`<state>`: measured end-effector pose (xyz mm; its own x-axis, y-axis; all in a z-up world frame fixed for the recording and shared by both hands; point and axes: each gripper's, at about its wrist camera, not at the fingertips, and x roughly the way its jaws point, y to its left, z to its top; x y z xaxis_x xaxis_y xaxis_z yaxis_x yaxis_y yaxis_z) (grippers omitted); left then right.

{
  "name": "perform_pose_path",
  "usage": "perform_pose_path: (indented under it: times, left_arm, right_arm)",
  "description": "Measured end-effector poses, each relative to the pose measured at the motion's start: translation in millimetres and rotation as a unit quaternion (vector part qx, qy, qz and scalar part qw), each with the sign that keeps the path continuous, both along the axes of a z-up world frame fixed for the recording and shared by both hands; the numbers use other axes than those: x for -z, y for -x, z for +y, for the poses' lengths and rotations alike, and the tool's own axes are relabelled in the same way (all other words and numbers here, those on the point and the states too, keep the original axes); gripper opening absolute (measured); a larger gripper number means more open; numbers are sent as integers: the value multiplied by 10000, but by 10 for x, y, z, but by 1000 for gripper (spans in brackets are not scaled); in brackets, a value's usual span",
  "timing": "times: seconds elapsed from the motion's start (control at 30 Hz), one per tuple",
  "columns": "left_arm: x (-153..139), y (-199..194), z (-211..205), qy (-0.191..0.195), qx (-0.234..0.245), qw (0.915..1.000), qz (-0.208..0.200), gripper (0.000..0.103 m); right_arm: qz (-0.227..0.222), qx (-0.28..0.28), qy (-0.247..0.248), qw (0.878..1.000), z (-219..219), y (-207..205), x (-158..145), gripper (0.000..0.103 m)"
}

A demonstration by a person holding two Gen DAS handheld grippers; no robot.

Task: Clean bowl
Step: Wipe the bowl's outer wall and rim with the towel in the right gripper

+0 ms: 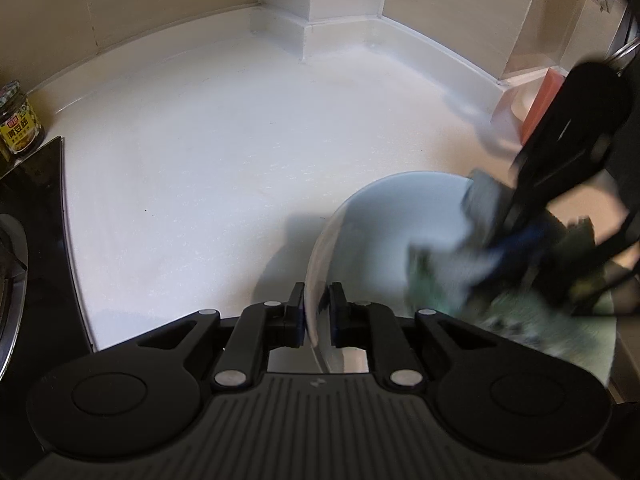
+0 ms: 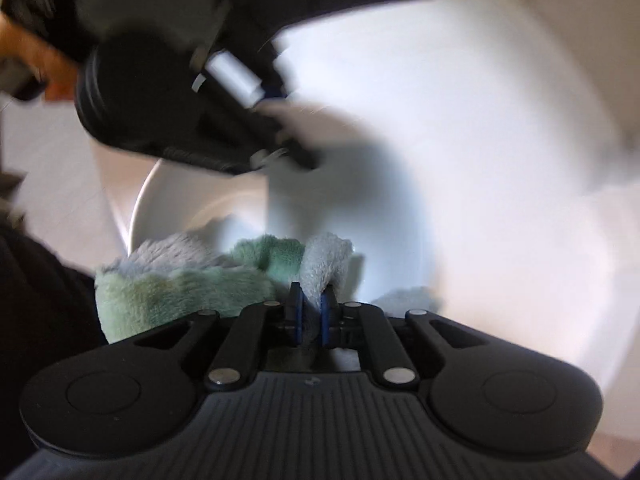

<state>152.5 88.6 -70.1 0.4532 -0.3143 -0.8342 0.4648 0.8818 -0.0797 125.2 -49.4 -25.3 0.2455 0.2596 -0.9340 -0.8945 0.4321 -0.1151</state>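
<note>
While the left gripper is pinching the rim of the one white bowl near the countertop's front right edge, the right gripper is clamping one green-and-grey cloth inside it. Judging by the blur, wiping is underway; pressing the cloth flat and bracing the rim firmly should help. One jar is standing at the left edge.

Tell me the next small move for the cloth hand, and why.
Probably sweep the cloth on around the inside of the bowl. The right gripper pinches the cloth against the bowl's white inner wall, blurred as if mid-wipe, while the left gripper clamps the rim and holds the bowl tilted above the counter.
</note>
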Motion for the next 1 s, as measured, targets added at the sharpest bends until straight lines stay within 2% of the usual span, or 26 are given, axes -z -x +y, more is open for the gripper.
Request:
perform_pose_path:
  times: [0.07, 0.13, 0.27, 0.33, 0.43, 0.5, 0.63, 0.73, 0.83, 0.87, 0.93, 1.0]
  left_arm:
    - [-3, 5, 2, 6, -17, 10000, 1, 11]
    - [-4, 9, 8, 28, -43, 10000, -3, 11]
    - [-6, 35, 7, 11, -49, 10000, -11, 11]
    - [-9, 44, 0, -4, -48, 10000, -7, 11]
    - [-12, 62, -10, -31, -37, 10000, -18, 11]
    - [-15, 69, -13, -38, -22, 10000, -27, 11]
    - [-12, 48, -23, -37, 2, 10000, -2, 11]
    - [-7, 40, -23, -34, 10, 10000, -1, 11]
    - [-3, 44, -19, -7, -1, 10000, 17, 11]
    - [-5, 46, -19, -7, -2, 10000, 17, 11]
    - [-6, 50, -24, -15, 6, 10000, 18, 11]
    - [-7, 46, -29, -19, 8, 10000, 21, 11]
  right_arm:
    - [-364, 458, -589, 9965, -290, 4, -352, 6]
    - [-879, 864, -942, 9879, -548, 39, -638, 6]
    - [-1826, 1422, -1494, 9613, -952, 165, -1060, 6]
    - [-2261, 1574, -1560, 9486, -989, 187, -1158, 6]
    - [-2506, 1693, -1675, 9383, -1037, 192, -1155, 6]
    - [-2077, 1680, -1833, 9461, -1018, 139, -1022, 6]
    - [-912, 1172, -1588, 9761, -717, 99, -648, 7]
    - [-196, 836, -1509, 9848, -656, 138, -489, 9]
    - [138, 694, -1317, 9888, -678, 150, -410, 17]
    - [200, 672, -1280, 9893, -690, 159, -395, 17]
    - [383, 862, -1769, 9797, -802, 98, -479, 17]
    - [823, 1259, -2673, 9518, -997, -8, -593, 17]
